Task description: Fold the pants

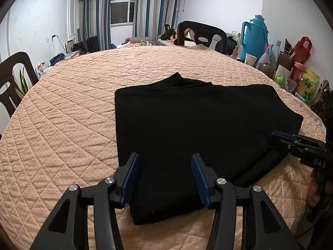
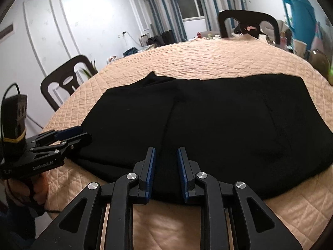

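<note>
Pants (image 1: 187, 133) (black, folded) under both grippers' parted, empty fingers (image 1: 133, 179).

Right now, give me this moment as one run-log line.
task: fold pants | black pants: folded, flat on quilted table cover | left gripper: open at near edge | right gripper: open at near edge

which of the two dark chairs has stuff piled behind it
The chair at the table's far side, near the blue thermos, has clothes piled behind it. The chair on the left only has a plant nearby.
</note>
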